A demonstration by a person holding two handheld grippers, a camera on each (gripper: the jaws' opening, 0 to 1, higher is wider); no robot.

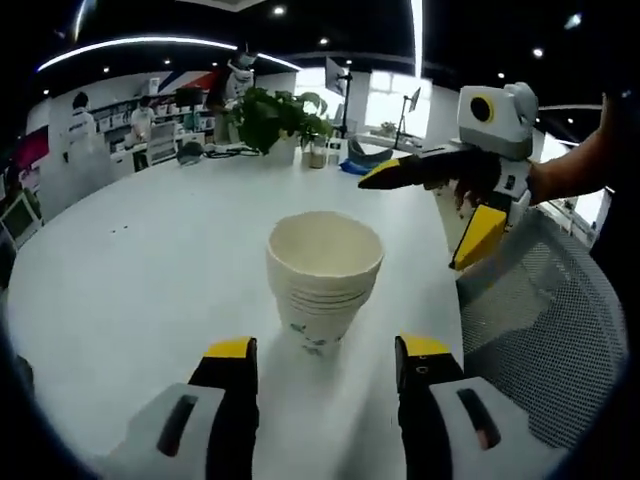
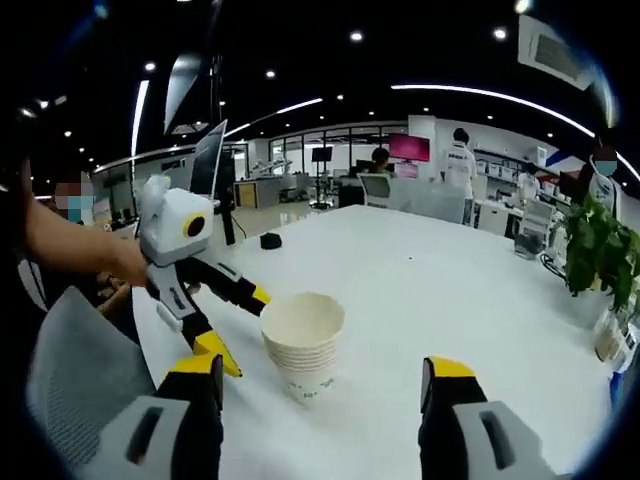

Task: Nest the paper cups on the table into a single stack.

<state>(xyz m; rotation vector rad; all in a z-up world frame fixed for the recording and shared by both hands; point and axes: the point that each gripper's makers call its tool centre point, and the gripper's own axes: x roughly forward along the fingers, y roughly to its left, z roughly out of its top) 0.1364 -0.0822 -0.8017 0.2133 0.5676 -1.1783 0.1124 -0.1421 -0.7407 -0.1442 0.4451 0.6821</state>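
Observation:
A stack of several nested white paper cups [image 1: 323,280] stands upright on the white table [image 1: 140,290]. My left gripper [image 1: 327,350] is open, its yellow-tipped jaws on either side of the stack's base and a little short of it. My right gripper [image 1: 420,215] enters the left gripper view from the right, open, raised beside the stack. In the right gripper view the same stack [image 2: 303,345] stands ahead of my open right gripper [image 2: 322,372]. The left gripper [image 2: 235,330] shows there at the left, held by a hand, open and close to the stack.
A mesh chair back [image 1: 545,330] stands at the table's right edge. A potted plant [image 1: 272,118] and small items sit at the far side of the table; the plant [image 2: 600,250] also shows at the right. People and desks are in the background.

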